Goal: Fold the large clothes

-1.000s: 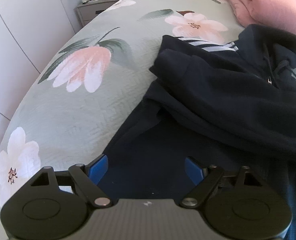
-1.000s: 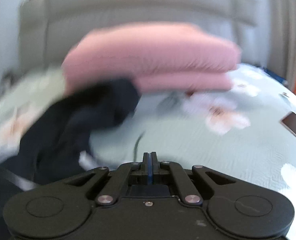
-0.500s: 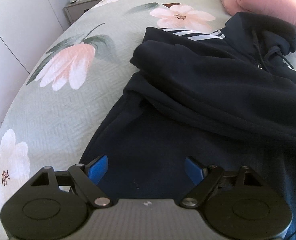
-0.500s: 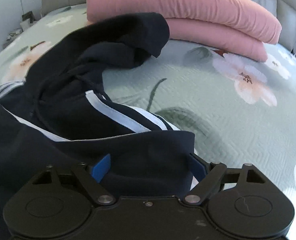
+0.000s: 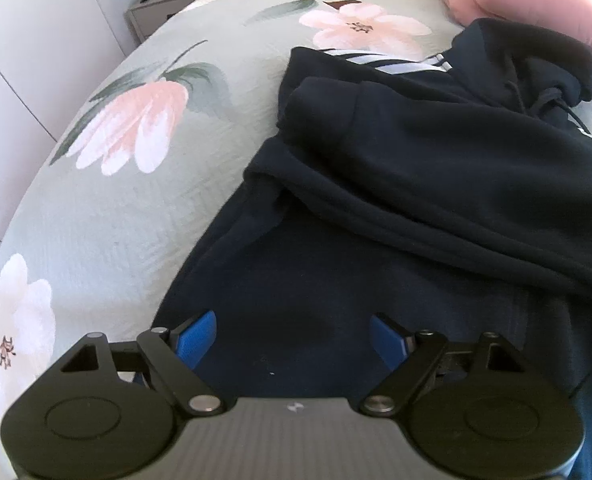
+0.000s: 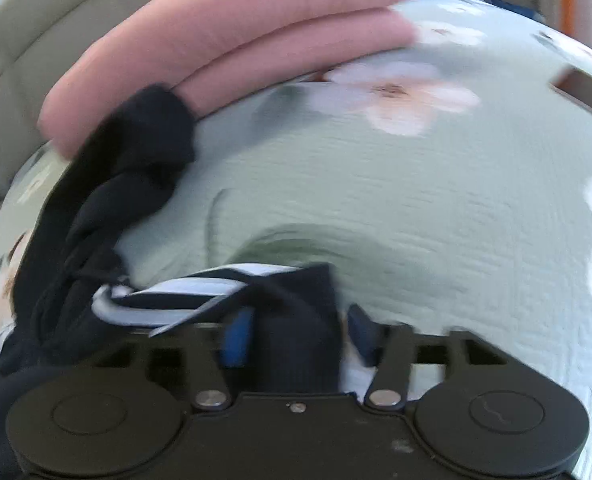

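A dark navy hoodie (image 5: 436,184) lies on the floral bedspread (image 5: 144,216), one sleeve folded across its body and its hood (image 5: 536,60) toward the pillows. My left gripper (image 5: 292,340) hovers open over the hoodie's lower part, its blue pads wide apart on either side of flat cloth. In the blurred right wrist view the hoodie (image 6: 108,216) runs up the left side. My right gripper (image 6: 298,334) is opening, with a fold of navy cloth beside the white-striped sleeve (image 6: 176,300) standing between its jaws; a gap shows at the right pad.
Two stacked pink pillows (image 6: 224,52) lie against the padded headboard (image 6: 28,32), touching the hood. A nightstand (image 5: 156,12) with a cup stands past the bed's far left corner. A flat dark device (image 6: 584,88) lies on the bedspread (image 6: 436,220) at the right.
The right gripper went from shut to wide open and dropped toward the hoodie's striped sleeve, with cloth now between its jaws. The left gripper stayed open and barely moved.
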`<state>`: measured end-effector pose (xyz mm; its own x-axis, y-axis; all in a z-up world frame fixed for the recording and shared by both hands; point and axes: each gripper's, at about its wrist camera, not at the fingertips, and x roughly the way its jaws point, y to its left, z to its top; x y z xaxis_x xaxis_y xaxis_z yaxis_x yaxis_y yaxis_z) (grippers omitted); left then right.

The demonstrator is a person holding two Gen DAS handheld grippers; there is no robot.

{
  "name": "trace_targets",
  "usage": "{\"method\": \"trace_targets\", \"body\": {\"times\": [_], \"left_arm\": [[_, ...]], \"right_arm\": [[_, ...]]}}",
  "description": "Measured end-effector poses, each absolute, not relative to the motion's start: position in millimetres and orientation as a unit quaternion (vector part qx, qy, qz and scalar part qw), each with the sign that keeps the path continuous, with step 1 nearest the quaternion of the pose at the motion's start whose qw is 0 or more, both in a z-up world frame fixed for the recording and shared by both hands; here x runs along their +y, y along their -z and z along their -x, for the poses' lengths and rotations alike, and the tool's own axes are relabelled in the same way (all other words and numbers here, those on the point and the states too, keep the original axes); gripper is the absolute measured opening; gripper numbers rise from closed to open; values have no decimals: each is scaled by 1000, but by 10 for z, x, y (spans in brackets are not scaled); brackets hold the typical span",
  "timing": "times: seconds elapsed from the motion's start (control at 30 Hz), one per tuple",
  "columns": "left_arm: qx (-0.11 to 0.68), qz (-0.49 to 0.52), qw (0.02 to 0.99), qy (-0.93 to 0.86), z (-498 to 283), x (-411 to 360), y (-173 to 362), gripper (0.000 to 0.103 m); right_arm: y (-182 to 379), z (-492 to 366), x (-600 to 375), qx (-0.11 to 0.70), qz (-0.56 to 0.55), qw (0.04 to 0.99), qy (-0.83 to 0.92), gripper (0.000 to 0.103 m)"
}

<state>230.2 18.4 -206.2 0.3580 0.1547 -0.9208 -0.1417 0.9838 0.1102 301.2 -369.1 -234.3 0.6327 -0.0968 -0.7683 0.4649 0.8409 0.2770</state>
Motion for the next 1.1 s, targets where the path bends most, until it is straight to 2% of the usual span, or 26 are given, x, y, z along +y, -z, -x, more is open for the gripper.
{"method": "trace_targets", "body": {"times": [0.13,0.23,0.27,0.33,0.43,0.5,0.53,0.6,0.63,0.7,0.77,0.87,0.93,1.03,1.1], "left_arm": [[561,2,823,-91,-2305,184,2066,86],[559,-2,825,-86,-2290,150,2046,86],[558,-6,825,-85,-2283,146,2038,86],[557,-11,826,-86,-2274,149,2021,86],[554,-8,827,-94,-2261,211,1978,86],[551,2,828,-99,-2260,268,1946,86],[549,8,829,-102,-2257,298,1930,86],[548,21,830,-103,-2251,343,1907,86],[548,25,830,-100,-2250,355,1897,86],[547,27,831,-99,-2246,357,1870,86],[544,22,833,-98,-2239,352,1847,86],[545,11,832,-104,-2241,355,1850,86],[549,7,829,-107,-2250,363,1869,86],[549,15,828,-113,-2258,409,1881,86],[552,23,826,-111,-2257,418,1893,86]], "right_arm": [[2058,-2748,-3583,329,-252,902,126,79],[1883,-2818,-3188,332,-172,926,60,84],[1854,-2874,-2972,340,-128,931,24,89],[1919,-2983,-2616,368,-65,927,-22,101],[2360,-3078,-2099,504,-34,862,-53,103],[2377,-2712,-1835,453,27,890,-37,103],[2355,-2659,-1818,464,25,884,-49,103],[2260,-2667,-1956,514,-43,852,-85,100],[2189,-2679,-2042,513,-73,851,-85,98],[1992,-2706,-2193,471,-135,869,-64,99],[1869,-2801,-2153,437,-151,883,-75,101],[1974,-3035,-1730,457,-103,876,-116,102],[2179,-3111,-1429,504,-66,856,-98,103],[2218,-2805,-1075,489,14,870,-68,103],[2130,-2677,-993,510,39,851,-120,102]]}}
